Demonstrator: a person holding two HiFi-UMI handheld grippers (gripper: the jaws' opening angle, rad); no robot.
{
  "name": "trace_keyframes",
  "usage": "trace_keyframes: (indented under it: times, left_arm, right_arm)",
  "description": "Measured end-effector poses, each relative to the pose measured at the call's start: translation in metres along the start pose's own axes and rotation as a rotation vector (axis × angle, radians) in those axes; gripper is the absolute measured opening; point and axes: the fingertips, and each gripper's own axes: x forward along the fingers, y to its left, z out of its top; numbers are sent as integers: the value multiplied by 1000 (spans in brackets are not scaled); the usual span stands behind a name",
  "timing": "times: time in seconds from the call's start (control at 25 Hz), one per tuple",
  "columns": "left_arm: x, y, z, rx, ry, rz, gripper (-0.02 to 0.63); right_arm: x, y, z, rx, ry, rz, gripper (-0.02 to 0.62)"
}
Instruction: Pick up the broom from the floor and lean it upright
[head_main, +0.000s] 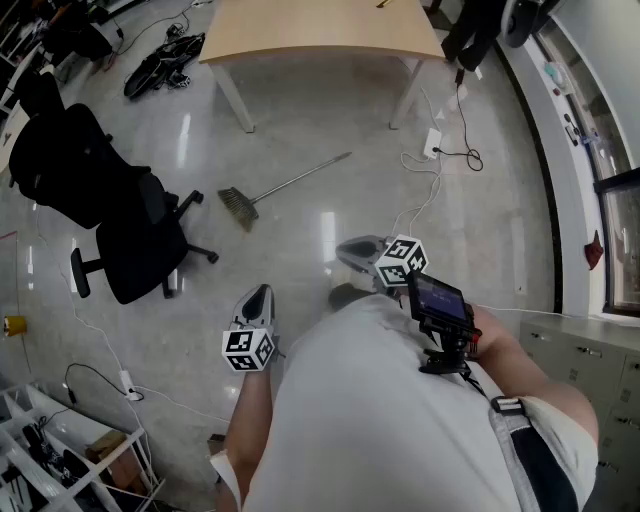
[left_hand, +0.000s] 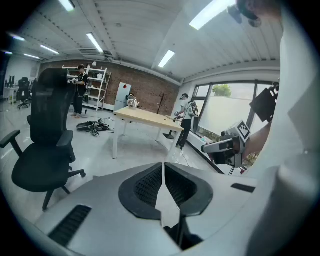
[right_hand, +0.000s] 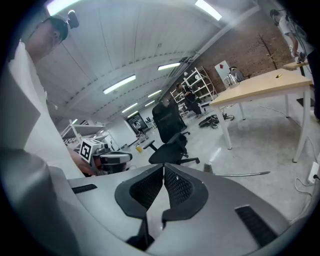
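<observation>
The broom (head_main: 262, 195) lies flat on the grey floor ahead of me, its brush head (head_main: 238, 207) toward the black chair and its metal handle (head_main: 305, 177) running up to the right; its handle (right_hand: 245, 174) also shows low in the right gripper view. My left gripper (head_main: 256, 299) is held near my body, well short of the broom, jaws shut with nothing between them (left_hand: 163, 170). My right gripper (head_main: 352, 249) is also held close to me, to the right of the broom, shut and empty (right_hand: 163, 172).
A black office chair (head_main: 110, 215) stands left of the broom. A wooden table (head_main: 320, 35) with white legs stands beyond it. White cables and a power strip (head_main: 432, 143) lie on the floor at the right. A shelf rack (head_main: 60, 455) is at the lower left.
</observation>
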Motion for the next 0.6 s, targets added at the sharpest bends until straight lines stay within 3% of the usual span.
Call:
trace_keyframes:
  times: [0.24, 0.48, 0.6]
  left_arm:
    - [52, 13, 44, 6, -4, 23, 23]
    - [91, 33, 88, 80, 5, 54, 23]
    - [106, 43, 104, 81, 6, 55, 23]
  right_arm:
    - [4, -65, 32, -30, 39, -9, 18]
    - [5, -121, 64, -40, 47, -26, 18]
    - [7, -136, 74, -6, 33, -38, 18]
